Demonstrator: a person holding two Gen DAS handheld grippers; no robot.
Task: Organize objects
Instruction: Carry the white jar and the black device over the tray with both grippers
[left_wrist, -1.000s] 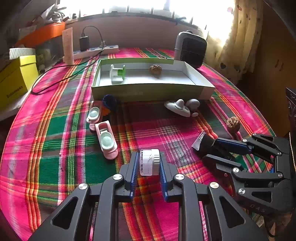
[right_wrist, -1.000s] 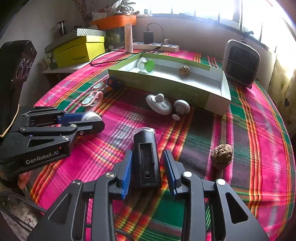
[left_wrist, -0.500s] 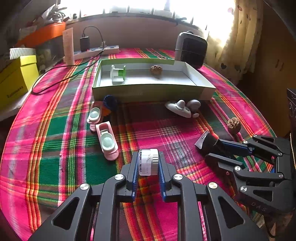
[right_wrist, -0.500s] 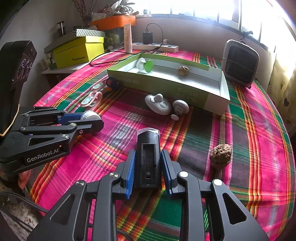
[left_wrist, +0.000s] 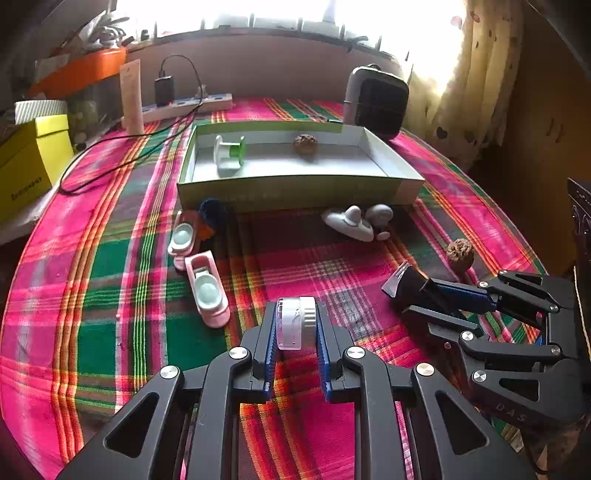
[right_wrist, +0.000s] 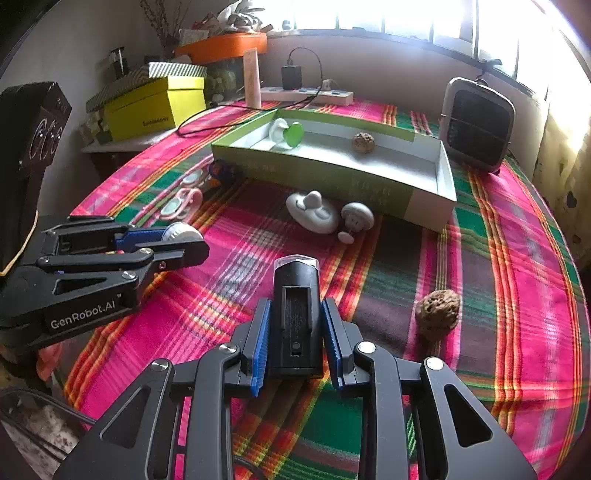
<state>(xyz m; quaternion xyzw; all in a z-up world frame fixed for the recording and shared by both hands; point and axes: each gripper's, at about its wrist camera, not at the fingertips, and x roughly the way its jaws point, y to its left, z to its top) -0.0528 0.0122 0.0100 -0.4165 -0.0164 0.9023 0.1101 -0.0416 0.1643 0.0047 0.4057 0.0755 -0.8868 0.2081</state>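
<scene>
While pinched, white spool (left_wrist: 296, 323) between left hand-held gripper (left_wrist: 296, 334) pads

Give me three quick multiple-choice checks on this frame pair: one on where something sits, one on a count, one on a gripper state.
1. Where does the green-and-white spool lie?
A. Inside the shallow box
B. On the cloth beside the pink clips
C. On top of the heater

2. How many walnuts are in view?
A. One
B. Two
C. Four

3. What is the right gripper doing?
A. Open over bare cloth
B. Shut on the black light
C. Shut on a walnut

Answers:
1 A: the spool rests on the box floor near its left end.
2 B: one walnut in the box and one walnut on the cloth.
3 B: both blue pads press the sides of the black light, whose clear end points forward.
</scene>
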